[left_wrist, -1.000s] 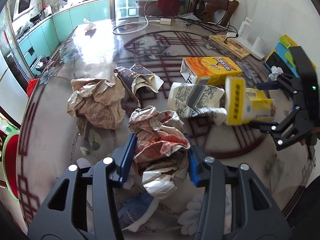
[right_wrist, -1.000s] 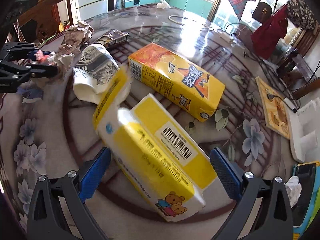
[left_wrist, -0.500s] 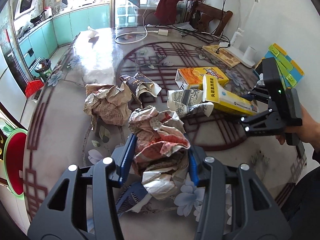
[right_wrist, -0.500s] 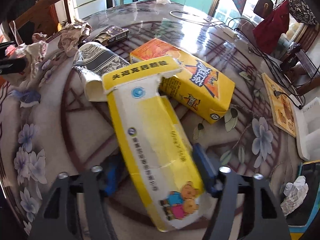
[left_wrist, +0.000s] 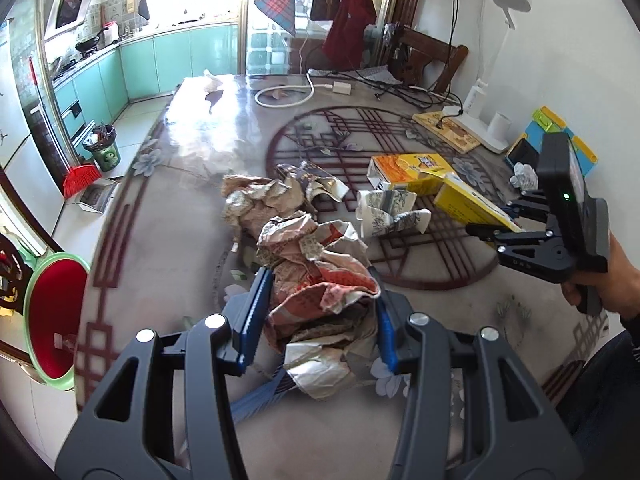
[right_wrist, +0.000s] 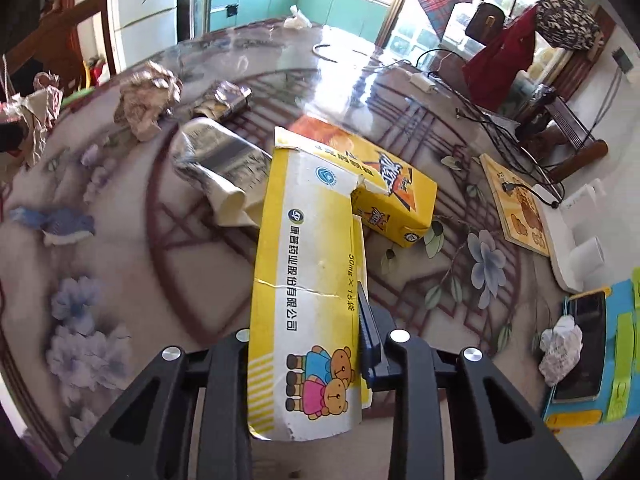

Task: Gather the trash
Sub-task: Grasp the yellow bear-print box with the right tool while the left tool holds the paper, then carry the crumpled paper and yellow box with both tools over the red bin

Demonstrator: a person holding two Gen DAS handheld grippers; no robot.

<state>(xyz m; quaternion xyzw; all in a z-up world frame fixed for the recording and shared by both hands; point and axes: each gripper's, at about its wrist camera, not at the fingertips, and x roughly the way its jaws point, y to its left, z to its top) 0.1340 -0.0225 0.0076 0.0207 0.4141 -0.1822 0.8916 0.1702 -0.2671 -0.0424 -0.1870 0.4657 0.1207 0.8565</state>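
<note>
While the left gripper [left_wrist: 320,316] clamps a crumpled paper wad [left_wrist: 320,292] above the near table [left_wrist: 180,232] and the right gripper's [right_wrist: 308,344] jaws are closing on a flattened yellow box [right_wrist: 308,280], a second wad [left_wrist: 256,200], torn wrapper [left_wrist: 316,180], squashed cup [left_wrist: 384,212] and orange carton [left_wrist: 408,168] farther off remain uncollected.

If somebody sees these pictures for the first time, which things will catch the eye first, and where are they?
First the big crumpled paper wad, clamped in the left hand-held gripper above the table's near edge. Next the flattened yellow carton with cartoon bears, between the closing jaws of the right hand-held gripper. Behind it lie an orange box and a crushed paper cup.
</note>
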